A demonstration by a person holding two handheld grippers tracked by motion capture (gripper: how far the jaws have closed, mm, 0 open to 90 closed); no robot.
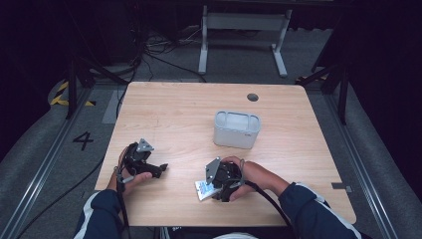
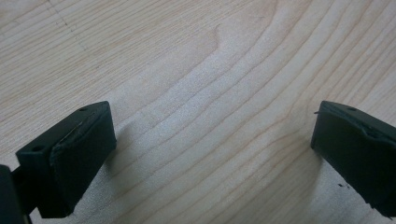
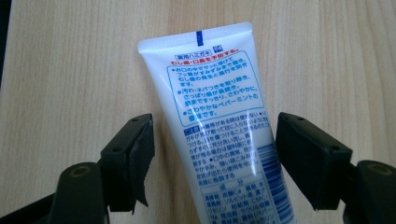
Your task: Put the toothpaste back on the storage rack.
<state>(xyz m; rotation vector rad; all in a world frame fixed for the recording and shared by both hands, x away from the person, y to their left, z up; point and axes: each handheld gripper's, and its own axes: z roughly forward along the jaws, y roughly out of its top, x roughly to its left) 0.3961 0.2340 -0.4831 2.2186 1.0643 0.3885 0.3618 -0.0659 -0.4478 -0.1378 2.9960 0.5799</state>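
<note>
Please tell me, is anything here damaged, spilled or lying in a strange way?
Only one thing: the pad on one of the right gripper's fingers looks torn, with a loose flap hanging at its lower edge. The white tube lies flat between the open fingers, and the grey container stands upright. Nothing is spilled.

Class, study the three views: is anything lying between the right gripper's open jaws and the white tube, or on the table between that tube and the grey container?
Nothing visible. The right gripper is open with its jaws on either side of the white tube, apart from it and with bare wood in the gaps. Between the tube and the grey container, the high view shows bare table.
</note>
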